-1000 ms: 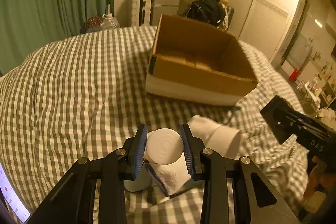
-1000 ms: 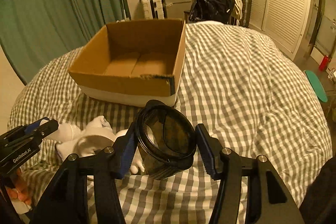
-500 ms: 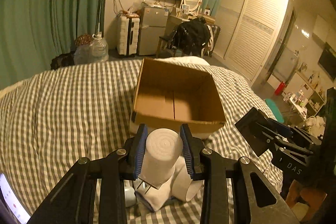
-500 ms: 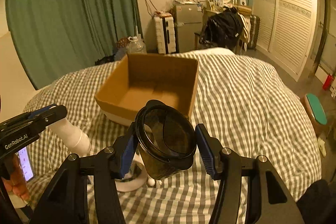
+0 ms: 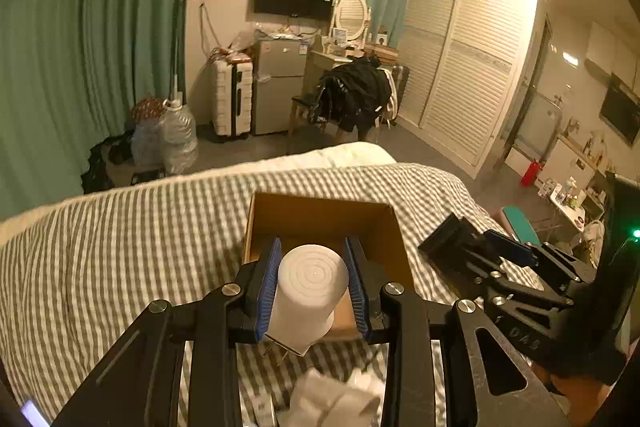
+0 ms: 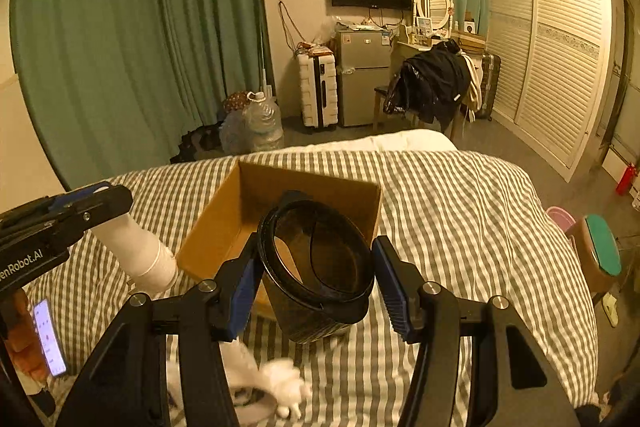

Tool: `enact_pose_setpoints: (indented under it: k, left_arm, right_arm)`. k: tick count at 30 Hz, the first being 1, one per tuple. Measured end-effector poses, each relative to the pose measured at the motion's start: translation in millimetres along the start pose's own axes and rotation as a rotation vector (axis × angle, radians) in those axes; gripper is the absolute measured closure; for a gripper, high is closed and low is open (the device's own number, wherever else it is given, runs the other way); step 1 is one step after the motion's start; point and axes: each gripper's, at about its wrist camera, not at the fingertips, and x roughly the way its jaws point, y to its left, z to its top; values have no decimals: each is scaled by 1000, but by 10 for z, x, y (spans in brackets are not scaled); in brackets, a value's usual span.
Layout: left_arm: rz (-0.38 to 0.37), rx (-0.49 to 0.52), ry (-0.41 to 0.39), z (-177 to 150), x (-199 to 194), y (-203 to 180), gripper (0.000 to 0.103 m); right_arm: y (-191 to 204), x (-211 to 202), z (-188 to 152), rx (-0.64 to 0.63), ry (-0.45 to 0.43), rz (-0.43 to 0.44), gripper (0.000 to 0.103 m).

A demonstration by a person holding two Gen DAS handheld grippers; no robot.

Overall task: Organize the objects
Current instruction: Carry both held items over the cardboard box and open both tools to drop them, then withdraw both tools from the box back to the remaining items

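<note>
My left gripper point(image 5: 313, 283) is shut on a white cylindrical bottle point(image 5: 307, 297), held in the air just before the open cardboard box point(image 5: 320, 217) on the checked bed. The bottle point(image 6: 136, 251) and left gripper point(image 6: 60, 219) also show at the left of the right wrist view. My right gripper point(image 6: 316, 273) is shut on a dark translucent cup point(image 6: 318, 267), held above the bed at the near edge of the box point(image 6: 224, 227). The right gripper point(image 5: 496, 267) shows at the right of the left wrist view.
White socks or cloths point(image 5: 332, 399) lie on the checked bedcover point(image 6: 460, 219) below both grippers. A lit phone point(image 6: 50, 343) is at the lower left. Beyond the bed are water jugs point(image 6: 260, 125), a suitcase point(image 6: 319, 89), a fridge point(image 6: 362, 75) and a chair with clothes point(image 6: 432, 83).
Both grippers have risen from the bedcover with their objects and moved toward the box. The white cloths stayed on the bed below.
</note>
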Motion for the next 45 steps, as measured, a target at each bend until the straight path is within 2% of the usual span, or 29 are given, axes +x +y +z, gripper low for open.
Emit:
enact_pose_setpoints:
  k: [4,9,16,20,25,27,28,29,31,33,39,42,45]
  left_arm:
    - [3,15,-8,225,222,-32,70]
    - [10,1,22,350,652,61,70]
    - [-12,-23,105,116,1301,240,70]
    - [-25,-26,150,-40,1537,287,70]
    - [-13,6,166,-170,1642,270,70]
    - [-18,20,155,-210,1617,287,69]
    - [-18,21,156,-217,1603,289,68]
    - [-18,19,157,-217,1579,300,65]
    - [-15,8,156,-196,1509,324,35]
    - [-14,-15,133,-179,1382,338,25]
    - [18,-32,98,-108,917,264,18]
    - [47,-32,63,-61,565,240,9]
    - [84,-13,5,-49,118,238,7]
  right_arm:
    - [-18,192,206,-10,-12,-11,49]
    - [-56,539,408,-11,9,-21,49]
    - [-85,1159,518,-10,70,-18,49]
    - [-124,1460,468,8,112,-15,49]
    - [-158,1650,344,17,152,-8,48]
    - [-177,1672,314,26,171,14,48]
    - [-182,1659,306,30,176,30,45]
    - [-190,1629,316,32,172,36,35]
    - [-202,1543,337,26,156,21,30]
    - [-213,1413,379,31,134,14,30]
    - [-155,862,520,18,71,-6,30]
    - [-95,473,601,18,22,-7,27]
    - [9,97,641,18,-22,6,23]
